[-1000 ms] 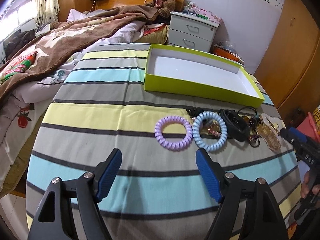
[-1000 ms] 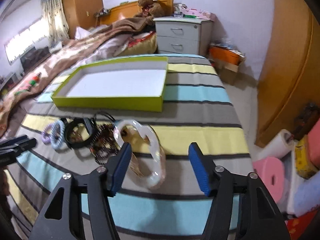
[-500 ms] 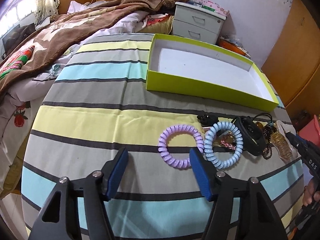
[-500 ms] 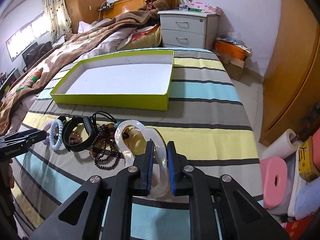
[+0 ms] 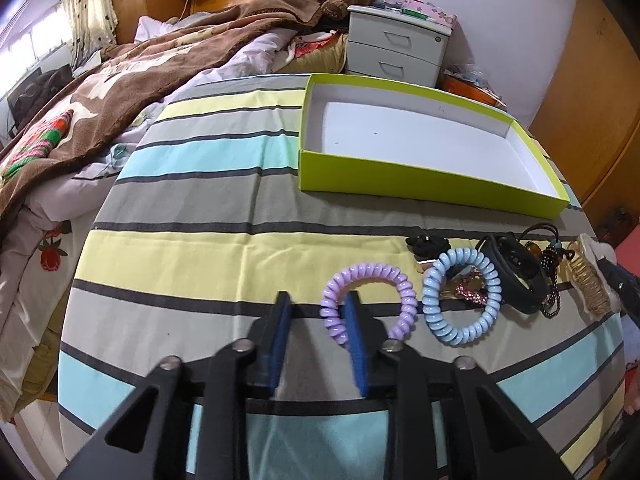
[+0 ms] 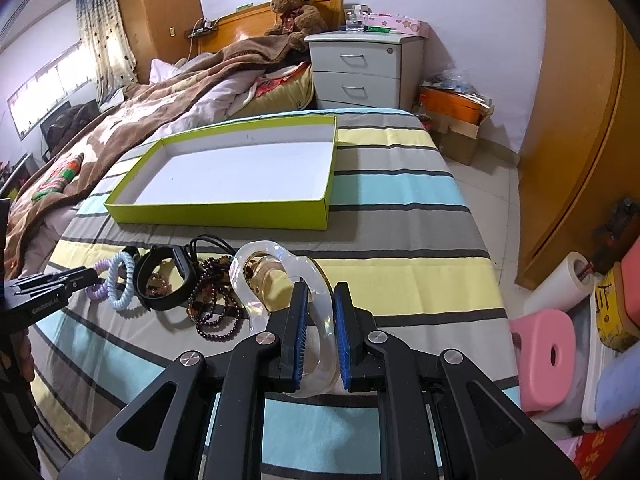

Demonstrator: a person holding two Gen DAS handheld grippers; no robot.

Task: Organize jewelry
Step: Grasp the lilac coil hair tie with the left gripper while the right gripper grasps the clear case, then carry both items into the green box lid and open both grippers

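1. The right gripper [image 6: 320,328] is clamped on the near rim of the clear bangle [image 6: 280,276]; the blue pads [image 6: 300,332] press it from both sides. The far loop of the bangle lies over the beads [image 6: 214,300]. I would lift straight up, so that the bangle clears the beads without dragging them along.

2. The left gripper [image 5: 316,336] is partly closed, with a clear gap between the fingers. Its right finger [image 5: 356,344] sits inside the purple coil [image 5: 370,304] at the near-left arc; the left finger stands outside on the cloth [image 5: 180,264]. Nothing is pinched yet. To grip well, close until both pads meet the coil wall, low against the cloth, since the springy coil may squirm out of a shallow bite.

3. Just beside the purple coil lies the blue coil [image 5: 462,296], almost touching it. Lift the purple one away to the left, so the blue one stays put.

4. Further right come the black band [image 6: 164,280], a small cord and the beads, all in one tangle. These want picking singly.

5. Beyond the row, well apart, stands the green box [image 6: 224,214], open and with nothing in it. It is the likely goal, so the task seems barely begun. Carry each piece over the near wall and set it down flat on the white floor, keeping the pieces apart.
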